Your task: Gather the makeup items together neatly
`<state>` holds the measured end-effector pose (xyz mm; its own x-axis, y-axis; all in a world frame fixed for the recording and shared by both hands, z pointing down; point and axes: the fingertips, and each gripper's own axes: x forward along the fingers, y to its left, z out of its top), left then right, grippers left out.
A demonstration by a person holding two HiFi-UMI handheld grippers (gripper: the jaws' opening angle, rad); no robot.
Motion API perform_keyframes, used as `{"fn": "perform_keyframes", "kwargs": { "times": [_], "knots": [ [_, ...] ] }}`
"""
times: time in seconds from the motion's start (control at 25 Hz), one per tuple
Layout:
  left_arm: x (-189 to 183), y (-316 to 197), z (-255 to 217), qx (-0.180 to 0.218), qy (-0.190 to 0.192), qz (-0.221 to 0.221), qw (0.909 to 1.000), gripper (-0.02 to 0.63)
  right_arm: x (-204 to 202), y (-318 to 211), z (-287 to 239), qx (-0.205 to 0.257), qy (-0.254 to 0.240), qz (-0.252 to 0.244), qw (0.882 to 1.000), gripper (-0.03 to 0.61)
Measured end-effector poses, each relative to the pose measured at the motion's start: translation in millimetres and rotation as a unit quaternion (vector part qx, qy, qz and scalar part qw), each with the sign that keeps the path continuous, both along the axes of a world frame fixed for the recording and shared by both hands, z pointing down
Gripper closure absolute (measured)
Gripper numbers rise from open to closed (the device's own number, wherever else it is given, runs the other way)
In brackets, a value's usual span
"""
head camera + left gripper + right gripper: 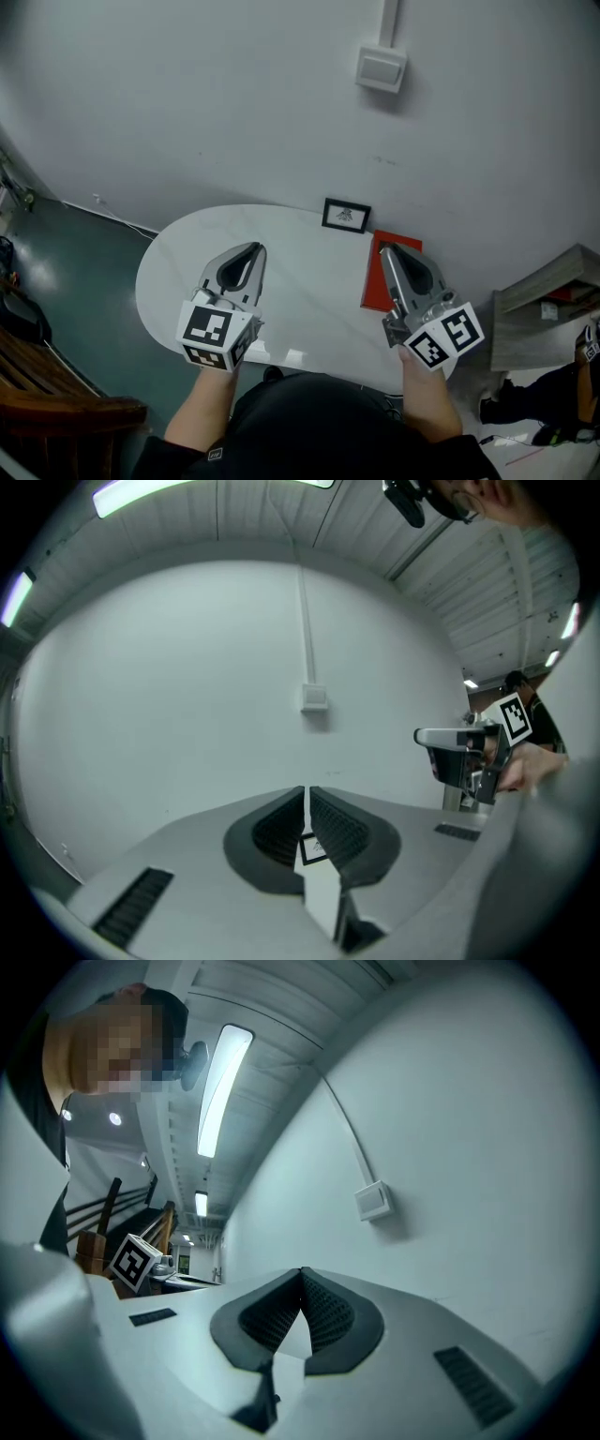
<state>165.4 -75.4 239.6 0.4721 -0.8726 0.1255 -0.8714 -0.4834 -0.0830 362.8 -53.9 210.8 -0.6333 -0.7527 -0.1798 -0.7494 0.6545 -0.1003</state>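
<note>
My left gripper (254,247) hangs over the near left part of the white table (300,281), pointing at the wall. Its jaws are drawn in to a thin slit with nothing between them; its own view shows only the wall and tabletop through the gap. I judge I'm carrying it high and closed because there's nothing under it to pick up.

At the middle of the table's far edge, a small framed card (346,216) stands against the wall. Just to its right lies a flat red case (373,286), also back by the wall. These are the only loose things I can see on the table, and I can't tell what the case holds. If they're the makeup items, they already sit side by side, tucked out of the way at the back.

My right gripper (385,247) is raised over the red case, covering part of it from above. Its jaws are pressed fully together and empty, so it's hovering, not gripping.
</note>
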Motion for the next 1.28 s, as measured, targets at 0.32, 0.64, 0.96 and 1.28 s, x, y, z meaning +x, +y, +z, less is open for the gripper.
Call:
{"fn": "perform_keyframes", "kwargs": {
  "times": [0.32, 0.64, 0.96, 1.28],
  "knots": [
    [-12.6, -18.1, 4.4, -0.02, 0.026, 0.001, 0.9995, 0.585, -24.4, -5.6, 12.5, -0.015, 0.029, 0.01, 0.999, 0.545],
    [-21.8, -13.1, 6.1, -0.021, 0.023, 0.0, 0.9995, 0.585, -38.9, -9.0, 9.7, -0.008, 0.043, 0.006, 0.999, 0.545],
    [-31.3, -8.2, 15.9, -0.033, 0.028, -0.002, 0.9991, 0.586, -60.1, 1.7, 34.0, -0.038, 0.042, -0.017, 0.998, 0.545],
    [-23.9, -9.5, 18.6, -0.036, 0.03, 0.011, 0.9988, 0.586, -58.8, 5.2, 27.6, -0.028, 0.045, -0.016, 0.998, 0.545]
  ]
}}
